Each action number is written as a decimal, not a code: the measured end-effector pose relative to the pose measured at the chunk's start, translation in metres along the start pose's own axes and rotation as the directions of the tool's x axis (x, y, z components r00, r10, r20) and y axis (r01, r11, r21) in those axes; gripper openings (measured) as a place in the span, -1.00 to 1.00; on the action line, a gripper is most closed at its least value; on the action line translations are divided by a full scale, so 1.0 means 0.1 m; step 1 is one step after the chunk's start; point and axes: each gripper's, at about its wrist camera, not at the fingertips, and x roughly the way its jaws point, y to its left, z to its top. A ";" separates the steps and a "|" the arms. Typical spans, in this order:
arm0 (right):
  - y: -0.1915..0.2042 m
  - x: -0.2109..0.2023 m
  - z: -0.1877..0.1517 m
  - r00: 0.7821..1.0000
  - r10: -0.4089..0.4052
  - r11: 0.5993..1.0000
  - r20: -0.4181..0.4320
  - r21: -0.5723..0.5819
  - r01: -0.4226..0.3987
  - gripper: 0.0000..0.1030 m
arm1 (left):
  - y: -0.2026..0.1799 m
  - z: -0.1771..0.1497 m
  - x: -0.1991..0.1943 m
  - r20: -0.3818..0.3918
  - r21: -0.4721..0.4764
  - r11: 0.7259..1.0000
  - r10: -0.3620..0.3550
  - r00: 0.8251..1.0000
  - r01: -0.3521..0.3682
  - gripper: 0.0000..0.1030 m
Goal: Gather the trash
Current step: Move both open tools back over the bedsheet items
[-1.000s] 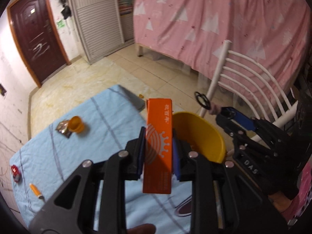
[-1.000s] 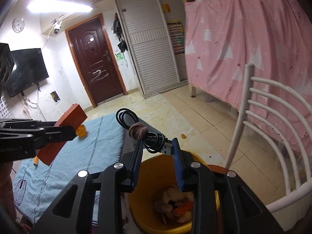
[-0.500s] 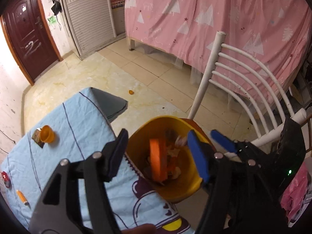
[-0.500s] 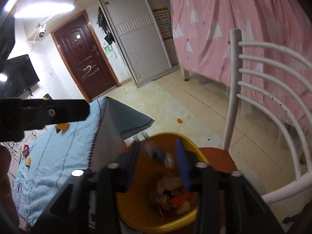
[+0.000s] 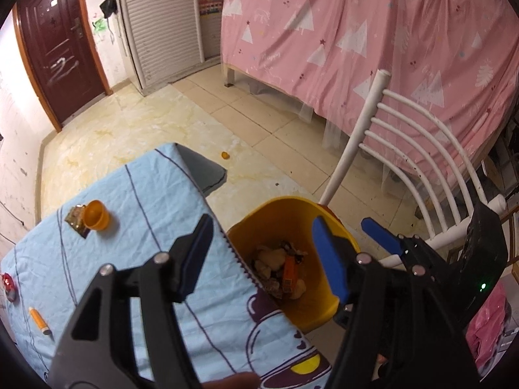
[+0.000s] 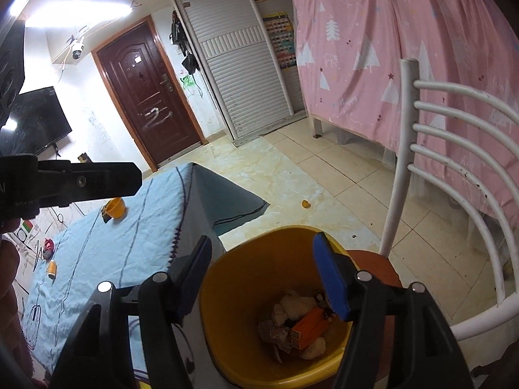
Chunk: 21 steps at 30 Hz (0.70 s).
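A yellow bin (image 5: 259,230) (image 6: 253,259) stands on a chair seat beside the table. In it lie an orange box (image 5: 288,270) (image 6: 309,325), crumpled paper and a black cable (image 6: 322,298). My left gripper (image 5: 264,254) is open and empty above the bin's near rim. My right gripper (image 6: 264,274) is open and empty over the bin. On the blue cloth (image 5: 136,227) lie an orange cup (image 5: 95,215) (image 6: 116,207) on a wrapper, an orange marker (image 5: 39,321) (image 6: 52,269) and a small red item (image 5: 8,287) (image 6: 48,246).
A white chair back (image 5: 418,162) (image 6: 454,149) rises right of the bin. A pink curtain (image 5: 373,32) hangs behind it. A small orange scrap (image 5: 224,155) lies on the tiled floor. A dark door (image 6: 146,97) is at the far left.
Both grippers have opened. The orange box dropped from the left gripper and the black cable from the right; both now lie in the bin.
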 end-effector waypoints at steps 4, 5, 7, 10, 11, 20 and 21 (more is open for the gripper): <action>0.17 -0.01 0.07 1.000 0.012 0.999 0.006 -0.031 -0.012 0.14 | 0.16 -0.04 -0.11 0.019 -0.025 1.000 0.001 1.000 -0.001 0.18; 0.24 -0.01 0.09 1.000 0.016 0.999 0.007 -0.044 -0.016 0.14 | 0.22 -0.06 -0.14 0.022 -0.036 0.999 0.000 1.000 0.001 0.18; 0.34 0.00 0.11 1.000 0.024 0.998 0.005 -0.062 -0.024 0.14 | 0.34 -0.09 -0.18 0.025 -0.057 0.998 0.002 1.000 -0.001 0.26; 0.53 0.04 0.14 0.999 0.038 0.995 -0.002 -0.093 -0.039 0.14 | 0.55 -0.17 -0.25 0.032 -0.087 0.996 0.028 0.999 -0.025 0.28; 0.58 0.06 0.16 0.999 0.044 0.994 -0.006 -0.102 -0.045 0.14 | 0.60 -0.18 -0.26 0.033 -0.095 0.995 0.036 0.999 -0.032 0.28; 1.25 0.27 0.24 0.995 0.095 0.975 -0.039 -0.196 -0.101 0.16 | 1.32 -0.33 -0.43 0.026 -0.195 0.975 0.114 0.993 -0.106 0.29; 1.30 0.29 0.25 0.994 0.099 0.973 -0.042 -0.204 -0.106 0.16 | 1.39 -0.34 -0.46 0.028 -0.203 0.972 0.125 0.992 -0.117 0.29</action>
